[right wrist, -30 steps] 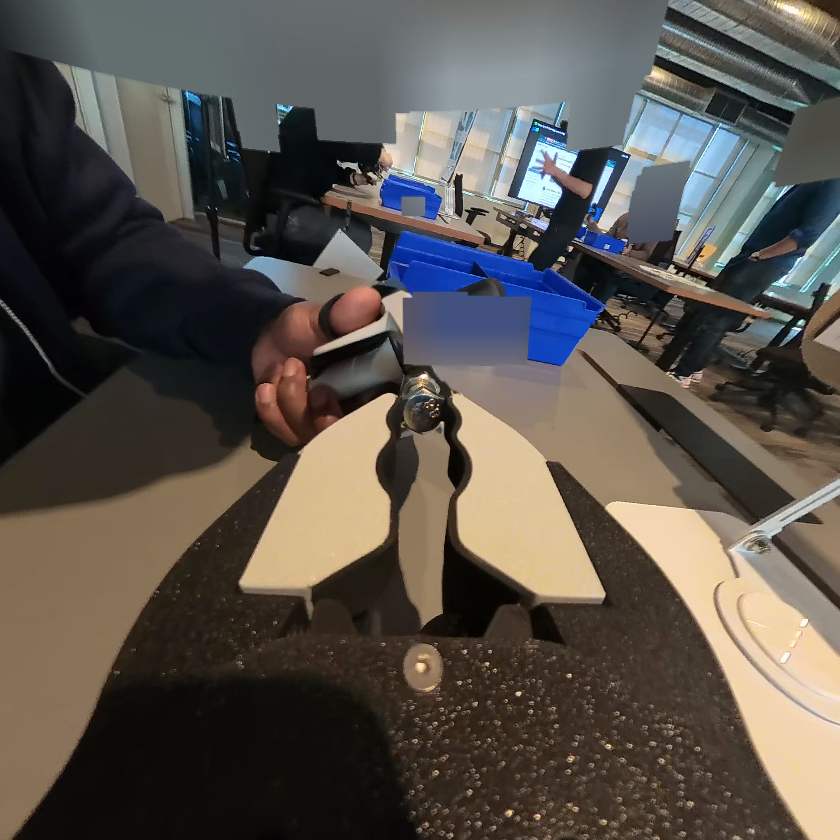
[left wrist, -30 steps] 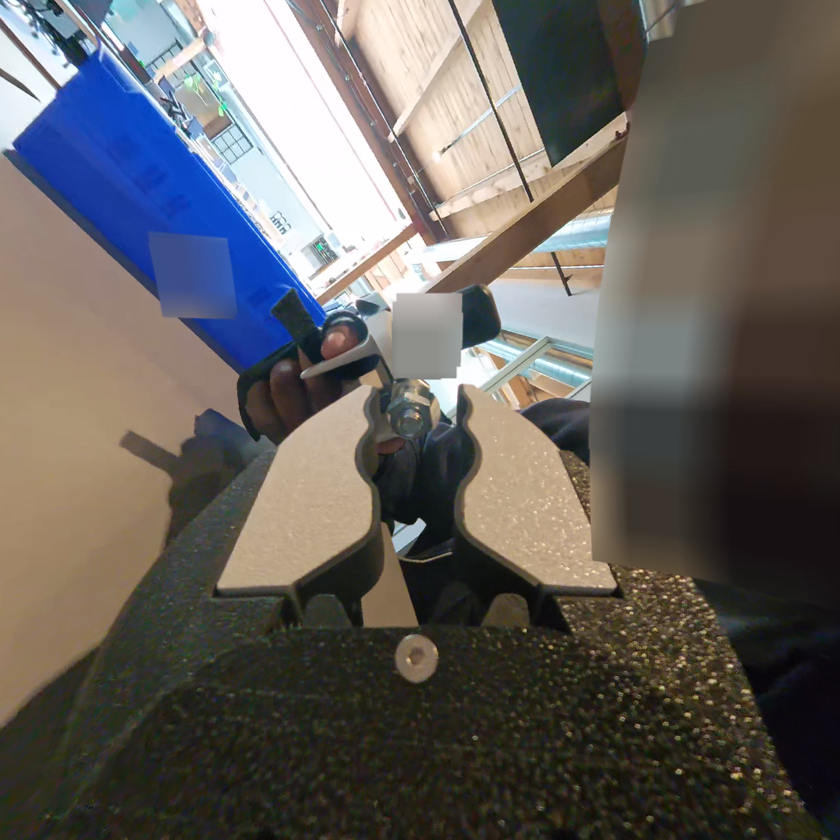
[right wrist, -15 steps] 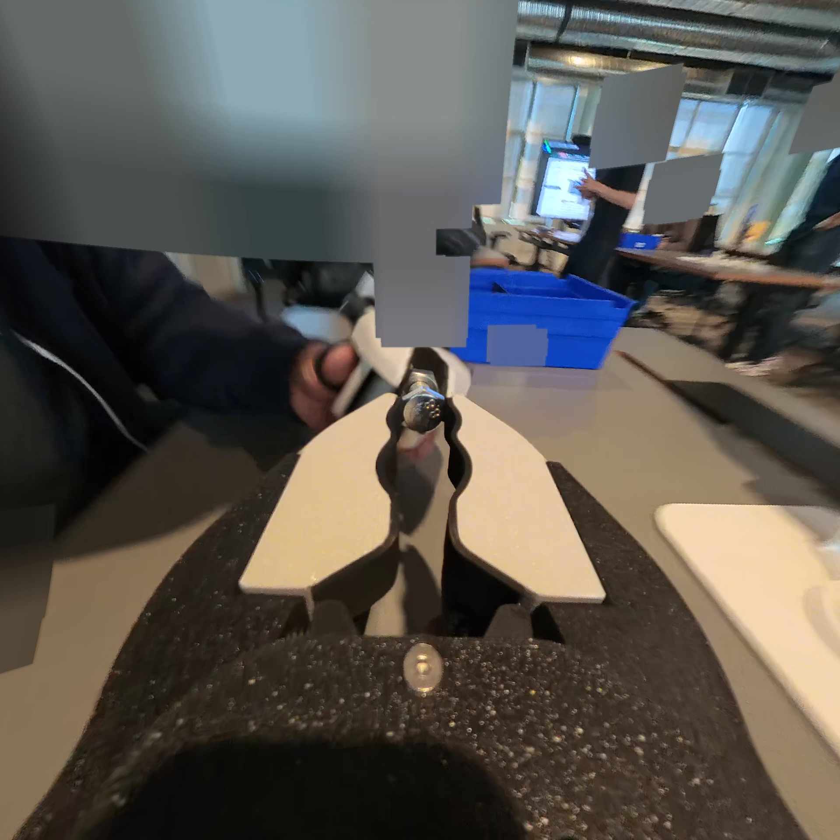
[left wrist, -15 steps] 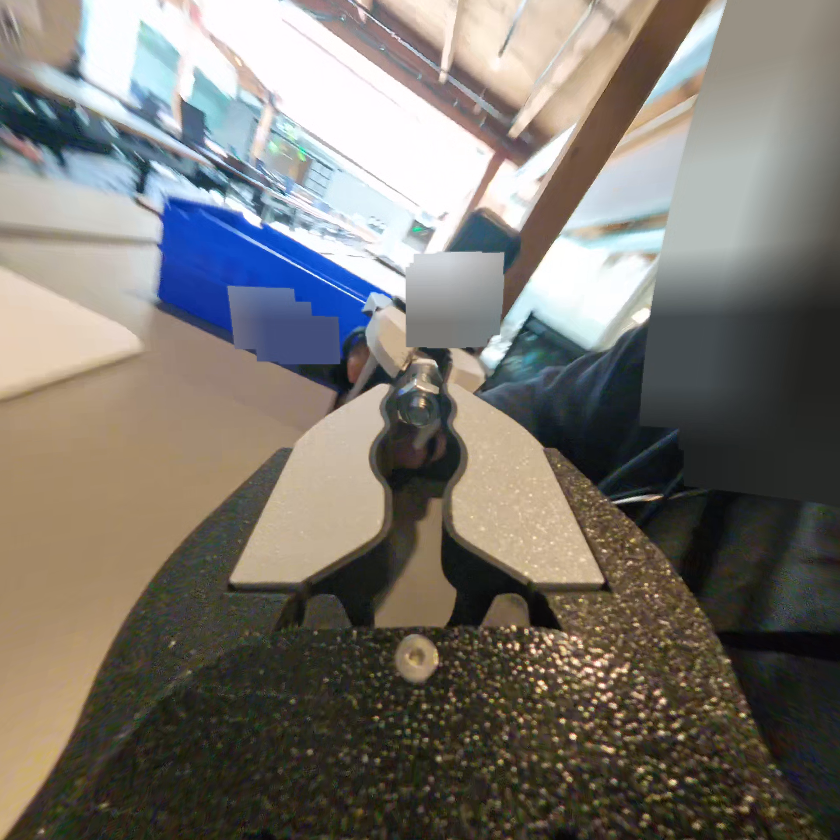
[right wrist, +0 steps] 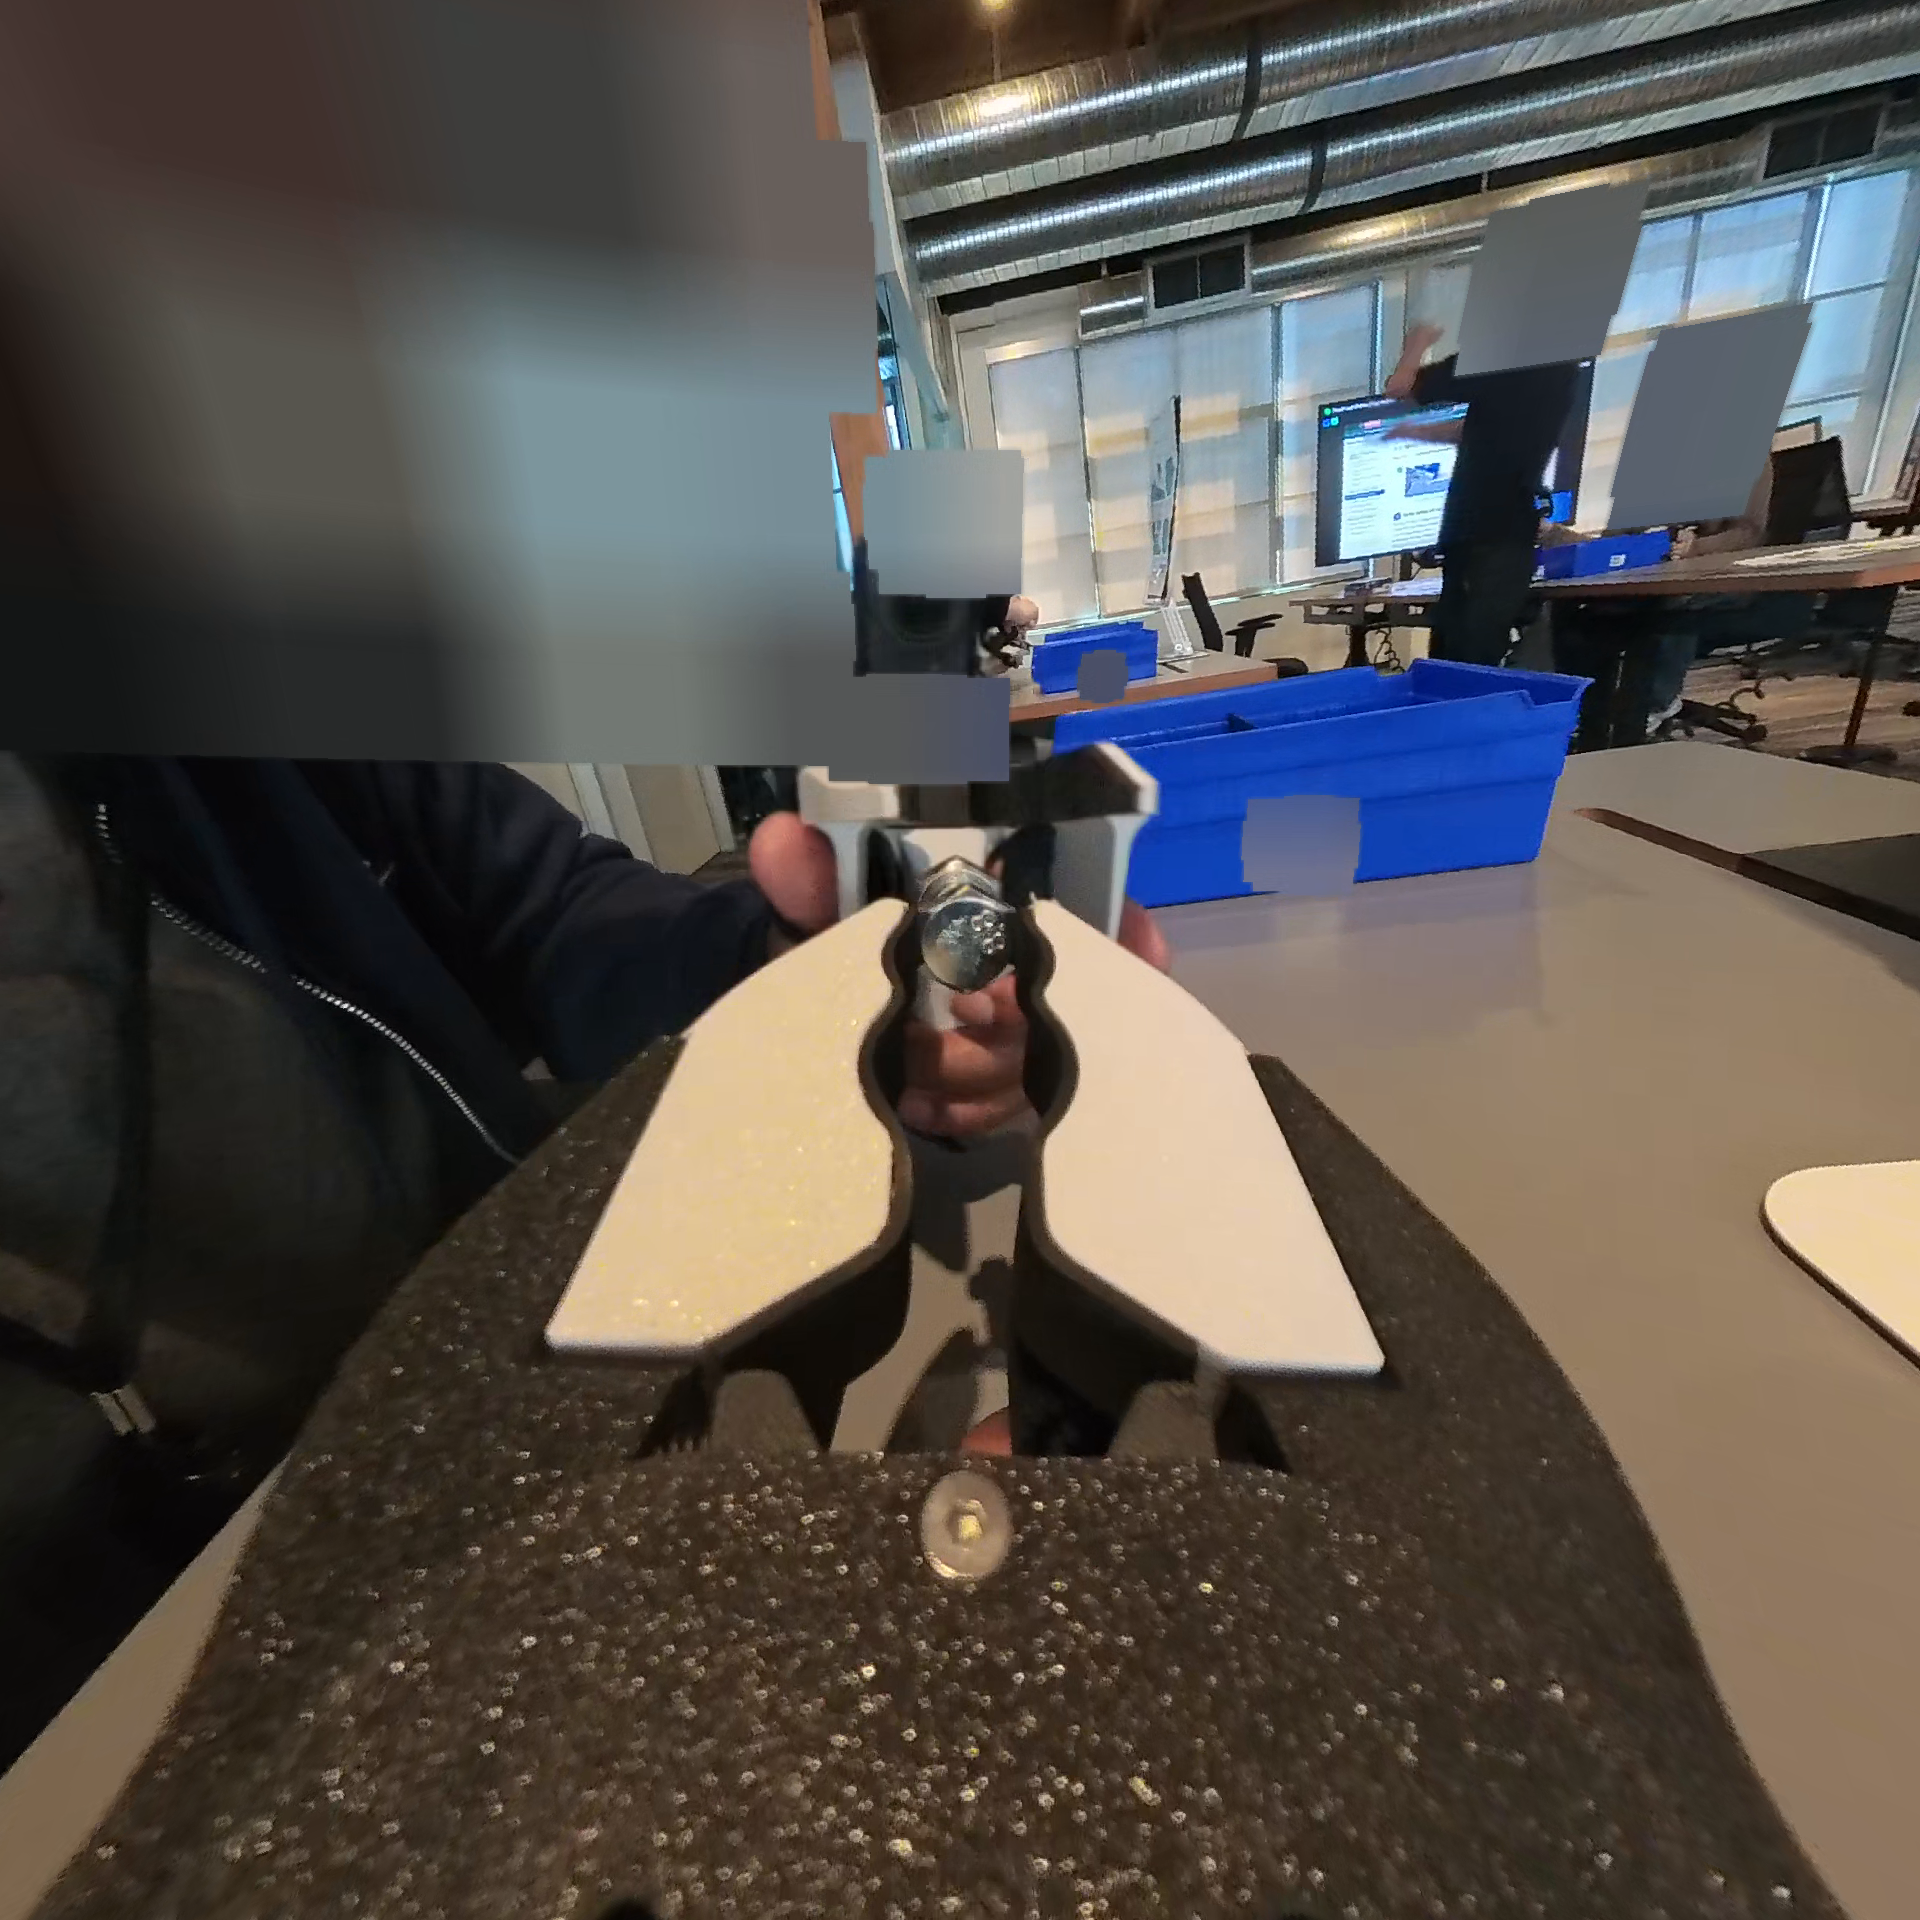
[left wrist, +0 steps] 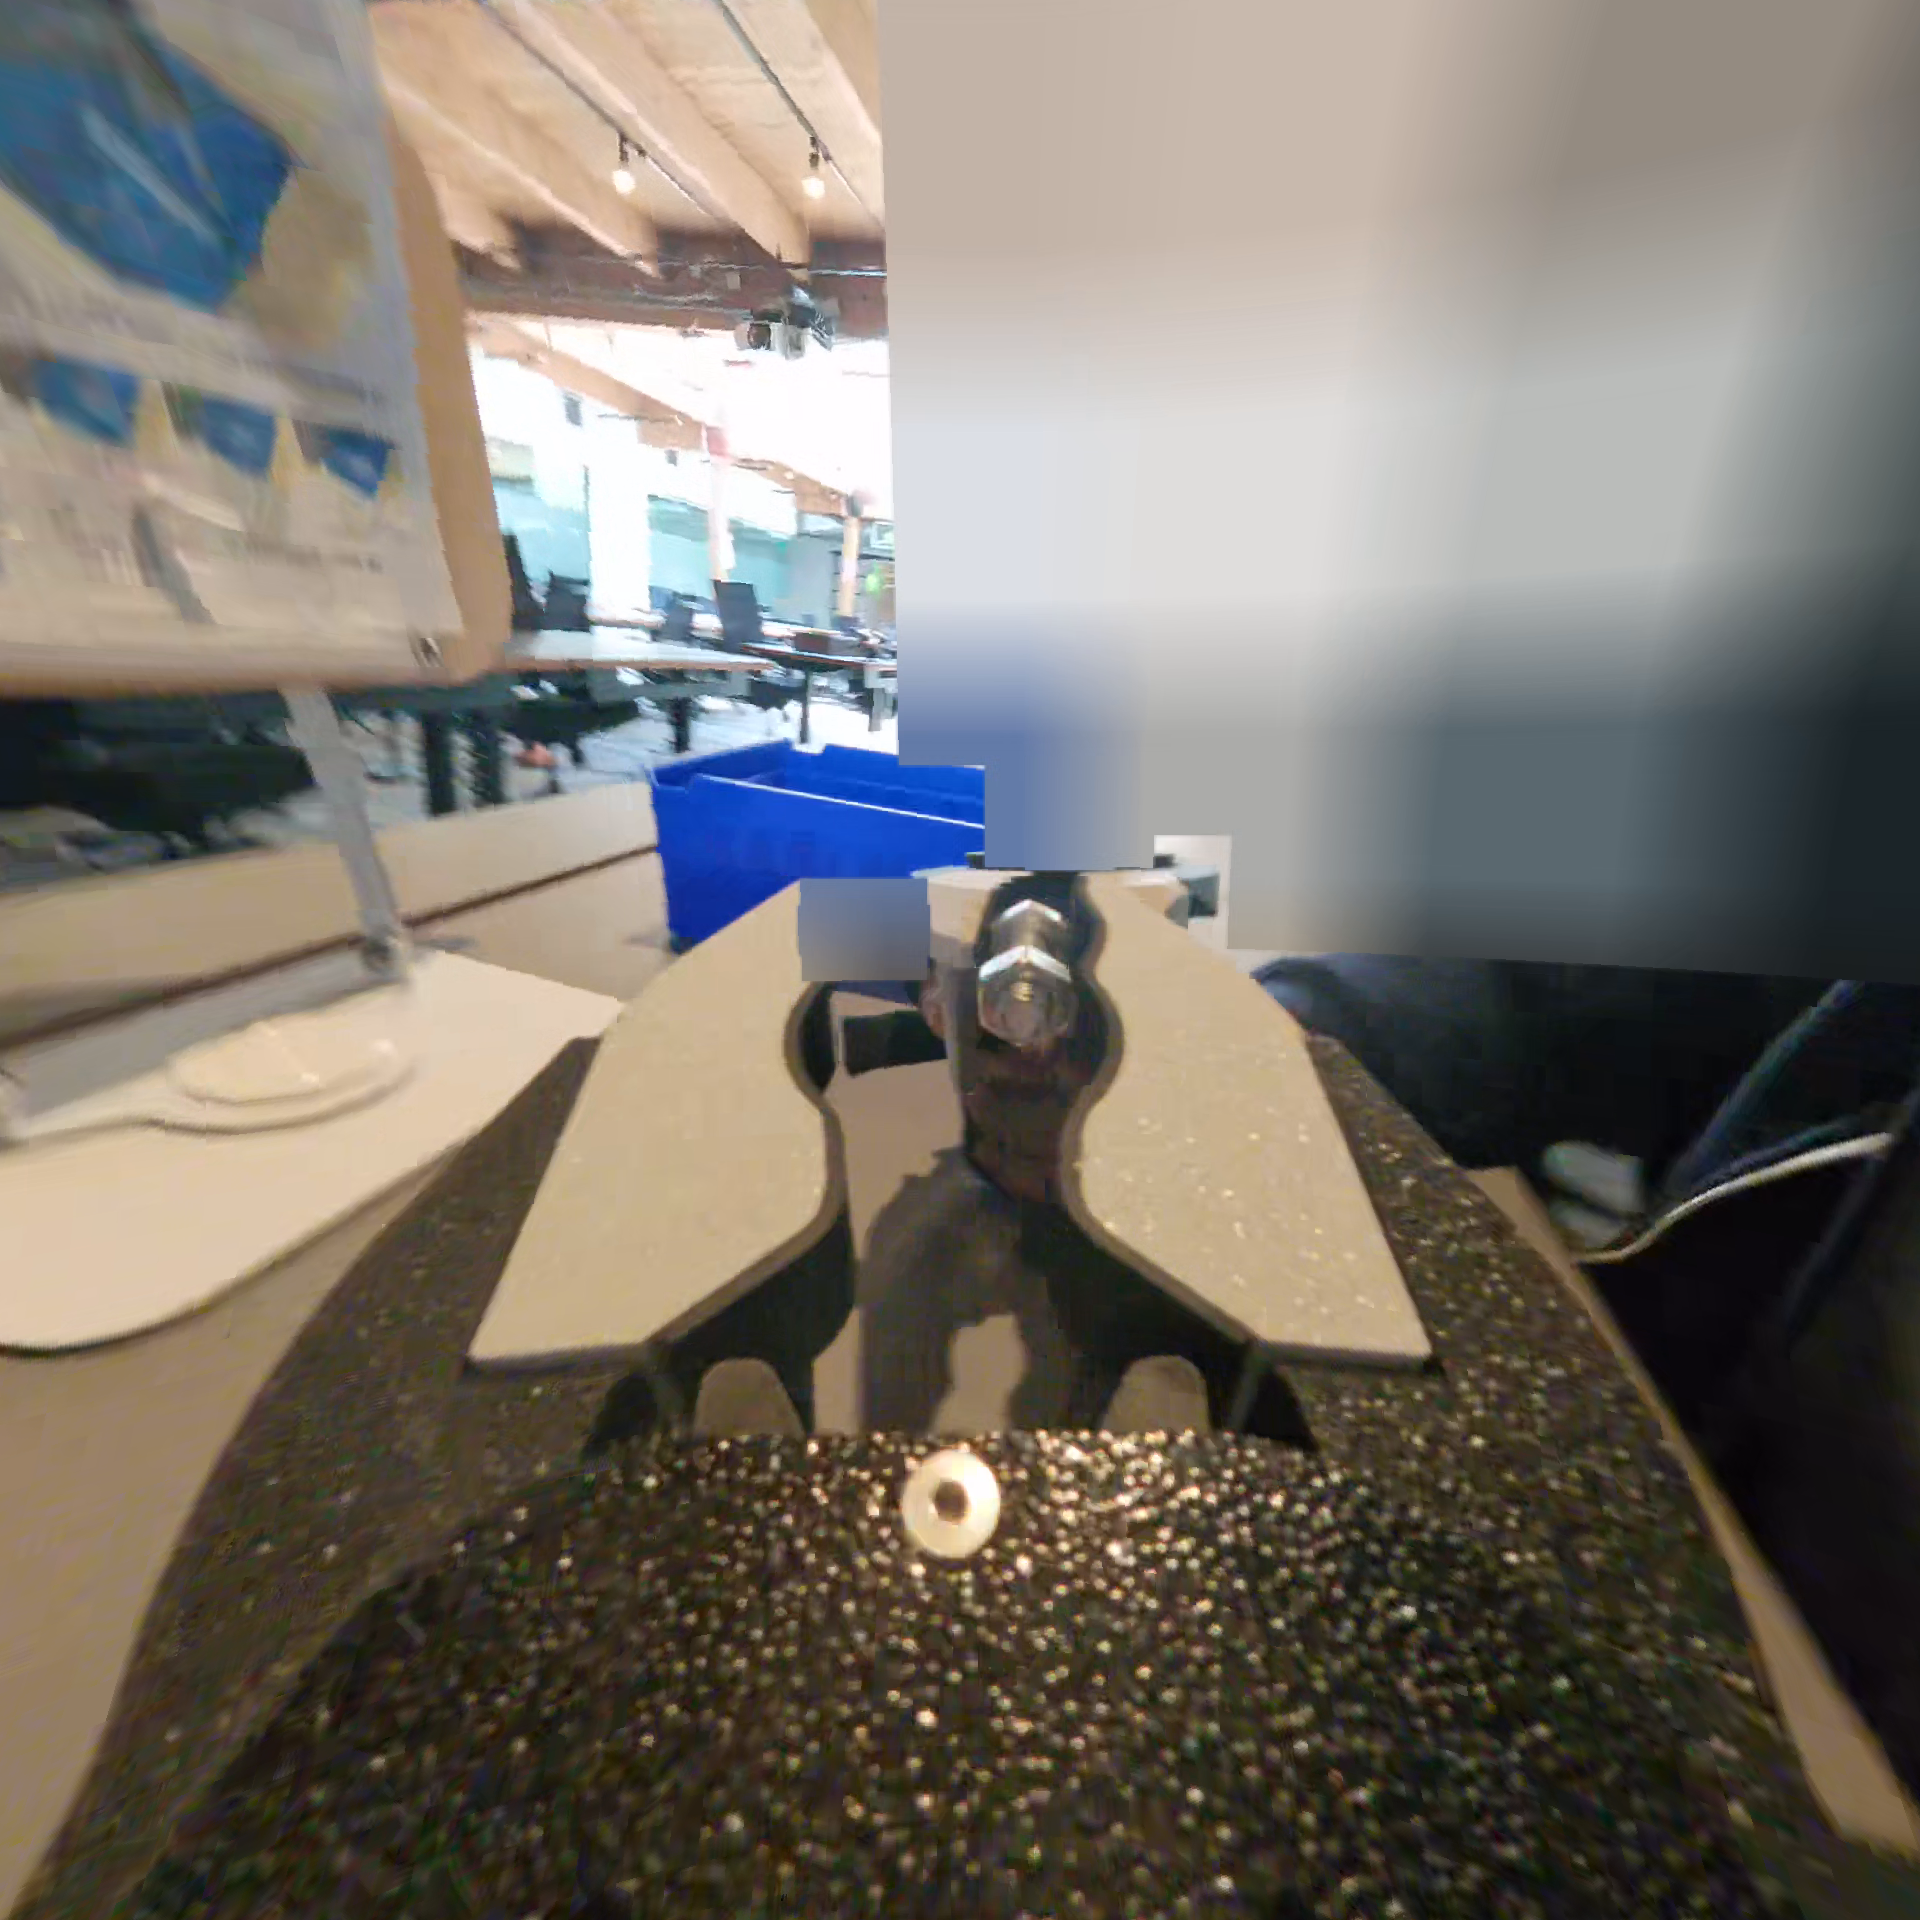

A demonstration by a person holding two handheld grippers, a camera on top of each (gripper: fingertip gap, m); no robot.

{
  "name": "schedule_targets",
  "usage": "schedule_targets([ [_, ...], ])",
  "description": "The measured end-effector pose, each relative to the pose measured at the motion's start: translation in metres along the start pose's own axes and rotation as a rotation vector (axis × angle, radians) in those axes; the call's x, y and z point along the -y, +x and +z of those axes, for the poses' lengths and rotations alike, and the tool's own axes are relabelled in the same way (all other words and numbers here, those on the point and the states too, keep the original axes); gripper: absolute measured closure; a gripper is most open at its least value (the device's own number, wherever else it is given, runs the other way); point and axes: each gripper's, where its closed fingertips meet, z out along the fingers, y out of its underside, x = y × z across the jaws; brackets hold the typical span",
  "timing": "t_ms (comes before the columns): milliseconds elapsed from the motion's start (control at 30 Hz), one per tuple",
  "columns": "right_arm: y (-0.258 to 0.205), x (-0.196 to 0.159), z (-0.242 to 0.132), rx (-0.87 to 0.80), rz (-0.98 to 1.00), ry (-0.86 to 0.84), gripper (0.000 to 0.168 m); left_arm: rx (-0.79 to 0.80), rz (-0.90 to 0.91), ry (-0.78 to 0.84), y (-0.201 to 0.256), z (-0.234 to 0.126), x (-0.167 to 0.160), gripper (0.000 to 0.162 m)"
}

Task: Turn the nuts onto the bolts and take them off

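The left claw has opened off the nut; the right claw stays clamped on the bolt, probably regripping.

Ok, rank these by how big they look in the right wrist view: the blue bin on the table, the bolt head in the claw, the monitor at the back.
As they look, largest first:
1. blue bin
2. monitor, far off, so truly bigger than it appears
3. bolt head, close to the camera, gripped in the right claw
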Motion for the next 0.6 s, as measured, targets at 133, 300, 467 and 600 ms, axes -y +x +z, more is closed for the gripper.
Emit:
schedule_targets([
  [133, 0.003, 0.0, -0.002, -0.016, -0.019, -0.007, 0.152, -0.087, -0.309, 0.006, -0.006, -0.001, -0.003, 0.115],
  [300, 0.005, 0.0, -0.003, -0.029, -0.031, -0.013, 0.152, -0.163, -0.381, -0.039, 0.002, 0.0, -0.01, 0.128],
  [467, 0.004, 0.0, -0.002, -0.033, -0.034, -0.016, 0.152, -0.165, -0.289, -0.12, 0.009, 0.002, -0.021, 0.145],
  [600, 0.004, 0.001, -0.002, -0.016, 0.017, 0.008, 0.152, -0.046, 0.16, -0.154, 0.009, 0.003, -0.022, 0.146],
])
